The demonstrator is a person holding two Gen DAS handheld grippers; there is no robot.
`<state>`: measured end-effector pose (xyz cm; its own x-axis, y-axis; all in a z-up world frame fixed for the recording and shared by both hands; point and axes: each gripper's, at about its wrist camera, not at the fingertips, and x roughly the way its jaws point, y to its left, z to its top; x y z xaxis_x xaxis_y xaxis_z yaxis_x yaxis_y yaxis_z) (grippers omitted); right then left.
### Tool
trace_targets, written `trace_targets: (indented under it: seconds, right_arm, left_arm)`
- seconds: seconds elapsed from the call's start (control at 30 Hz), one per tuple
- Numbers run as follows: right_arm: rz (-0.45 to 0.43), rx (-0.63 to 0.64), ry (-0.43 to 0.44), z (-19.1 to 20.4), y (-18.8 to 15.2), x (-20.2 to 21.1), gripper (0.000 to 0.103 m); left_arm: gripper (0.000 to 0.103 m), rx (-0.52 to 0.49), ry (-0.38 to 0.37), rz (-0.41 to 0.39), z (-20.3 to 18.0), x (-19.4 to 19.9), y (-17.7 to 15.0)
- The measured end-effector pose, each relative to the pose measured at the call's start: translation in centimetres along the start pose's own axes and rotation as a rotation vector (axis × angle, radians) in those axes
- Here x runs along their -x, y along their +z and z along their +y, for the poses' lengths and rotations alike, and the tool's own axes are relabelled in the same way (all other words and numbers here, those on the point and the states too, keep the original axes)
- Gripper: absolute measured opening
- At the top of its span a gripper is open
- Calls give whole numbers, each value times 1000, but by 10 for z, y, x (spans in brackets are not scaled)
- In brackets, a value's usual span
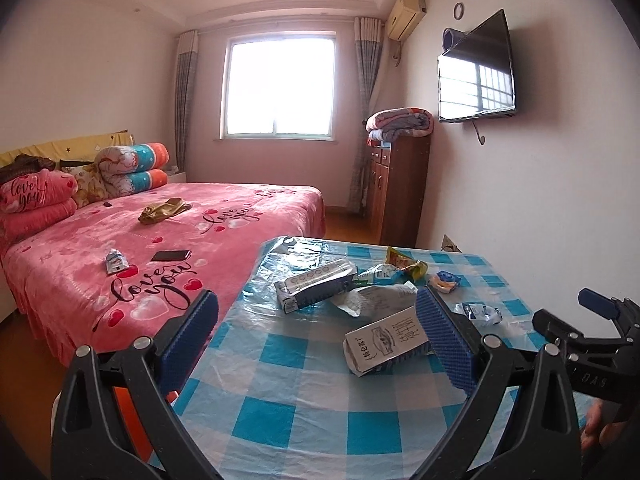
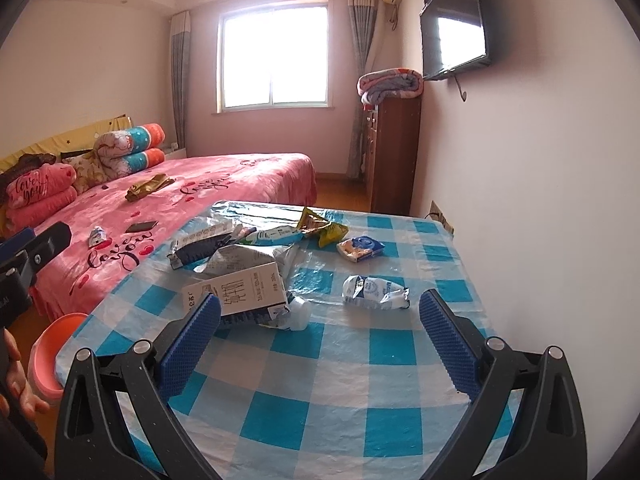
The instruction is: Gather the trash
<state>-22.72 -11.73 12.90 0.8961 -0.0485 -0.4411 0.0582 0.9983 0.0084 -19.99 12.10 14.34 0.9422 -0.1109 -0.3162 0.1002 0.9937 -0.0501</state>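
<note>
Orange bin (image 2: 48,344) beside the table (image 2: 360,392), right wrist view only.

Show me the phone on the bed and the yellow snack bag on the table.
phone (image 1: 171,255), left wrist view, middle of its dark screen.
yellow snack bag (image 2: 321,226), right wrist view, middle of the crumpled bag.

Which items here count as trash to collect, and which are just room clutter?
Trash, on the checked table:
white carton
flattened milk box
crumpled white pouch
yellow-green snack bag
small blue snack packet
Possibly: small pouch on the bed

Not the job:
phone
gold cloth
pillows
TV
</note>
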Motion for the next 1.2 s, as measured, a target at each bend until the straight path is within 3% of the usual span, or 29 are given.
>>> trace_targets:
  seconds: [0.47, 0.83, 1.03, 1.2]
  right_arm:
    - [-73, 48, 38, 11, -15, 15, 98]
    - [-12, 43, 54, 13, -22, 7, 98]
    - [8, 21, 37, 5, -24, 4, 98]
    - [48, -29, 24, -9, -26, -7, 98]
  left_arm:
    - [99, 9, 17, 44, 10, 8, -10]
    - [99, -2, 1, 92, 8, 0, -19]
    - [99, 11, 8, 173, 10, -17, -27]
    - [99, 31, -31, 219, 12, -34, -37]
